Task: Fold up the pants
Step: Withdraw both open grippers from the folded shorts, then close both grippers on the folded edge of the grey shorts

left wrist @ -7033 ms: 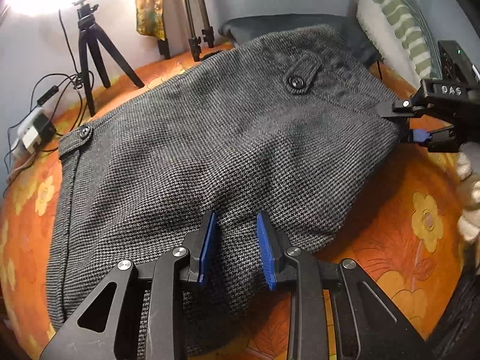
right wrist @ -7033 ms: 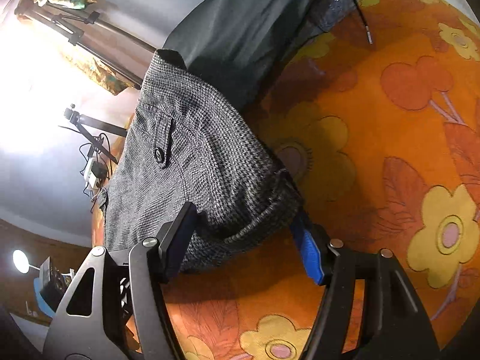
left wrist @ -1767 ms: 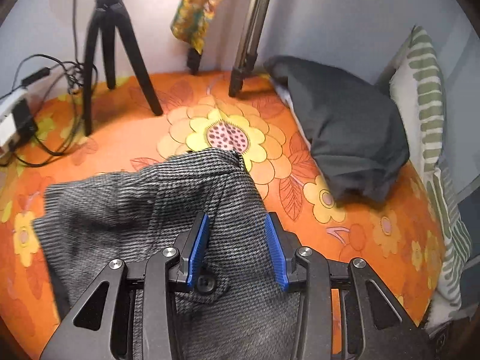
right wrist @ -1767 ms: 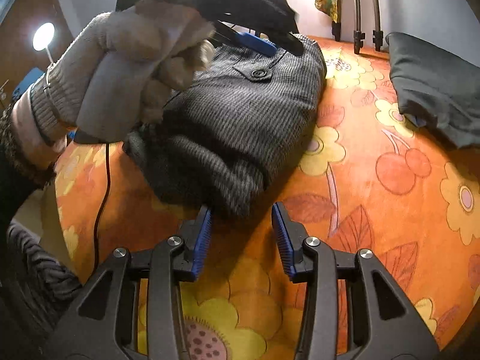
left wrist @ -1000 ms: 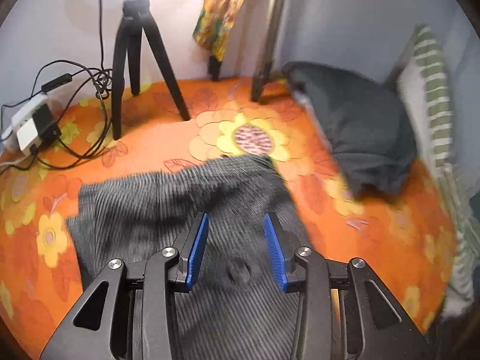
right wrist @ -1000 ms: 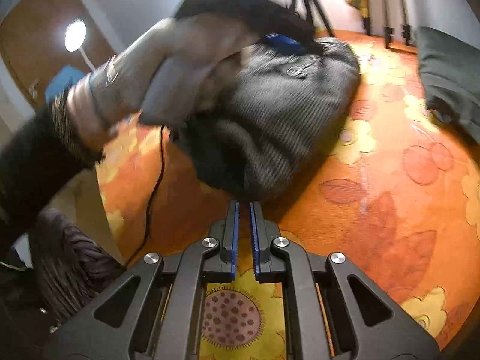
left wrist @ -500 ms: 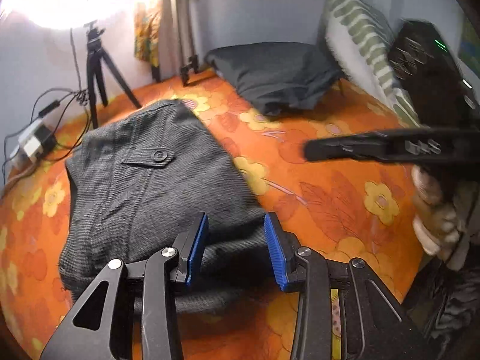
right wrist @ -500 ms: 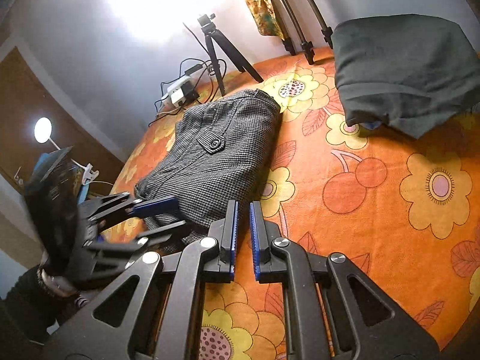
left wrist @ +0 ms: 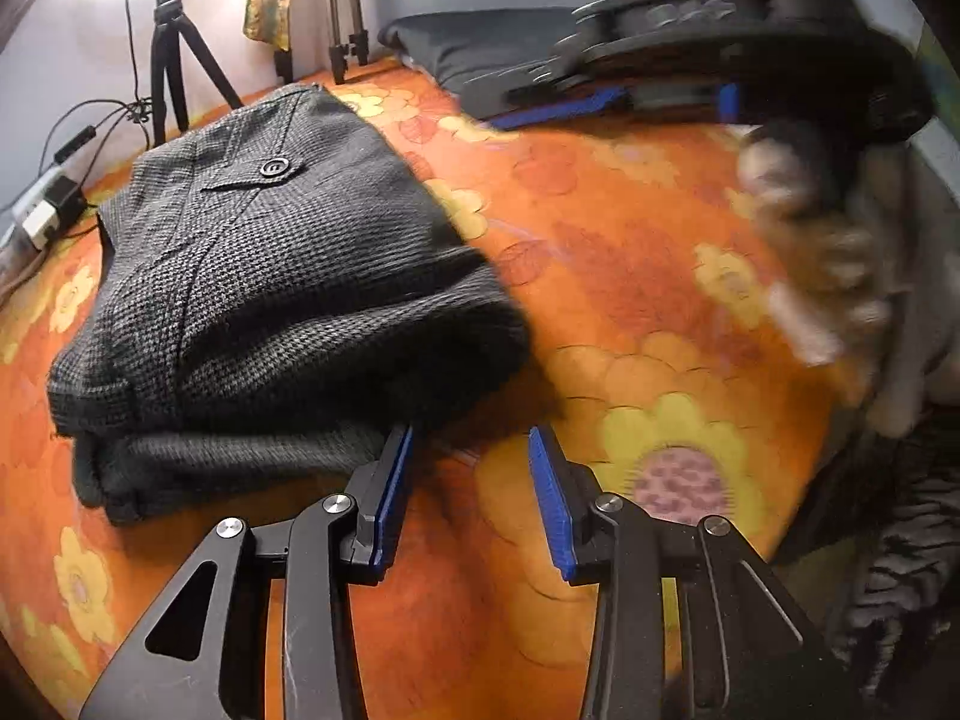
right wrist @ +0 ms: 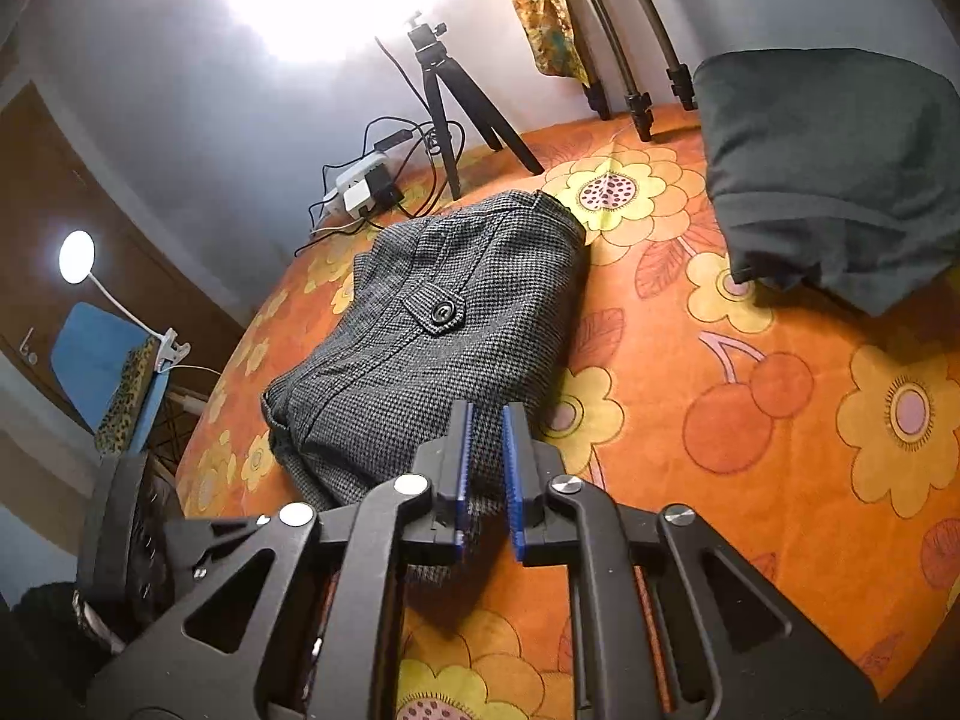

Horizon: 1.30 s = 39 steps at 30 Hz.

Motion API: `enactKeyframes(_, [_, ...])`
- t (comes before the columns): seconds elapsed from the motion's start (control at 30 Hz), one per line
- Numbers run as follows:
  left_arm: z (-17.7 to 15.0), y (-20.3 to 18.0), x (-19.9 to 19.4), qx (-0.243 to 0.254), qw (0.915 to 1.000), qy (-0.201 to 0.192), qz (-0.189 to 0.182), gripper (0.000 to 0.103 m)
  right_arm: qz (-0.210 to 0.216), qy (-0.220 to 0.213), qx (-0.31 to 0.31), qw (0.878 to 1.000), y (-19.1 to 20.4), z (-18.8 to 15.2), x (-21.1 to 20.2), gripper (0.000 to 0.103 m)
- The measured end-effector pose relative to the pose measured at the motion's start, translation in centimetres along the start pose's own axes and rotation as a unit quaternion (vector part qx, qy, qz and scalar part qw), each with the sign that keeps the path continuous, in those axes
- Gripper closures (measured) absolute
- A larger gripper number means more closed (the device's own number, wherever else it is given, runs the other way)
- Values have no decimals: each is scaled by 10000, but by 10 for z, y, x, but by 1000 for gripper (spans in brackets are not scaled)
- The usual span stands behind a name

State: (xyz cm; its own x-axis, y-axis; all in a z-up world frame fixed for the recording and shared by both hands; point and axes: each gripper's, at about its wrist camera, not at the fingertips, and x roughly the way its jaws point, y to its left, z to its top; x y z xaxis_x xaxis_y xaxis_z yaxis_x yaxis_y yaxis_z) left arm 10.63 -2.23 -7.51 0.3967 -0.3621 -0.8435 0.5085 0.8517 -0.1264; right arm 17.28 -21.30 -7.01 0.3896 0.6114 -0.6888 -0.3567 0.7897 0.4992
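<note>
The grey houndstooth pants [left wrist: 270, 276] lie folded in a thick stack on the orange flowered bedspread [left wrist: 630, 276], button flap on top. My left gripper [left wrist: 471, 450] is open at their near right corner, with only bedspread between the fingers. In the right wrist view the pants [right wrist: 432, 348] lie just ahead of my right gripper [right wrist: 483, 420], which hovers over their near end. Its jaws are opening and stand a narrow slit apart, pressing on nothing. The right gripper [left wrist: 540, 99] also shows blurred at the left wrist view's upper right, held by a gloved hand [left wrist: 810, 252].
A dark folded cloth [right wrist: 828, 168] lies at the back right of the bed. A small tripod [right wrist: 444, 96], stand legs [right wrist: 630, 78] and a power strip with cables [right wrist: 366, 186] sit along the far edge. A clip lamp [right wrist: 78, 258] and a blue chair [right wrist: 102, 360] stand beyond the left edge.
The left gripper drew back from over the pants to their near corner. The right gripper swung toward the pants' near end, and its shut jaws parted a little.
</note>
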Motion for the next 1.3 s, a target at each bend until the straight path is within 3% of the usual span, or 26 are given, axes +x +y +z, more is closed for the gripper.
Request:
enactKeyframes(0.1, [3,0,-29,-173,9991,-384,-6,66,16,-55,24,10000,2,3,3,64])
enactKeyframes(0.27, [17,33,-62,-738,9932,-882,207,64,-58,-7,-74,10000,8,4,12,59])
enactKeyframes(0.33, [22,55,-67,-1031,9885,-1020,430,55,-120,-12,-31,9999,6,6,15,39])
enactKeyframes(0.4, [25,76,-67,-1336,9836,-1061,579,35,-173,-131,107,9997,3,10,17,28])
enactKeyframes(0.5, [32,112,-54,-1819,9768,-922,653,32,-221,-254,286,9990,0,21,20,15])
enactKeyframes(0.63, [41,148,-39,-2355,9662,-810,670,32,-244,-166,353,9989,-2,34,30,10])
enactKeyframes(0.73, [47,162,-30,-2460,9628,-794,785,32,-339,-82,357,9988,-5,38,38,9])
enactKeyframes(0.83, [51,179,-18,-2677,9583,-758,656,32,-423,61,394,9983,-11,39,47,9])
enactKeyframes(1.3, [58,210,32,-2894,9554,-425,417,30,-835,475,449,9944,-28,38,92,8])
